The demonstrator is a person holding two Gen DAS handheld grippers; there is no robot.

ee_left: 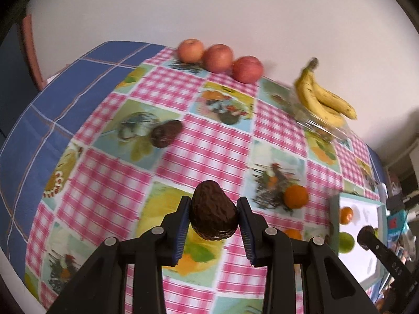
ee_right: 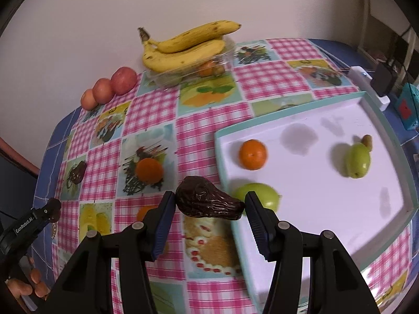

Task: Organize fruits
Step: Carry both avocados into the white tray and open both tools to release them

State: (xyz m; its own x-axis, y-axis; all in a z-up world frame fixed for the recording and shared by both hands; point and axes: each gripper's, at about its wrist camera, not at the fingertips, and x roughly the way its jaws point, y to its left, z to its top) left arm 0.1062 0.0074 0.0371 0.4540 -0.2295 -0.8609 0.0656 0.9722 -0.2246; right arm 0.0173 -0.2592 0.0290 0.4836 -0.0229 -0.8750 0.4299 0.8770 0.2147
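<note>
My left gripper [ee_left: 213, 201] is shut on a dark brown avocado [ee_left: 213, 217], held above the checked tablecloth. My right gripper [ee_right: 209, 196] is shut on a second dark avocado [ee_right: 207, 205] just left of the white tray's [ee_right: 314, 209] teal rim. In the tray lie an orange [ee_right: 252, 154] and two green fruits [ee_right: 357, 159] [ee_right: 258, 196]. A third avocado [ee_left: 166, 133] and an orange [ee_left: 296, 196] rest on the cloth. Another orange [ee_right: 145, 212] shows partly behind my right gripper's finger.
Three apples [ee_left: 217, 57] line the wall at the back. Bananas [ee_right: 183, 47] lie on a clear plastic box holding an orange fruit. A white power strip with a black plug [ee_right: 377, 83] sits beyond the tray. A person's hand [ee_right: 23, 285] holds the left gripper.
</note>
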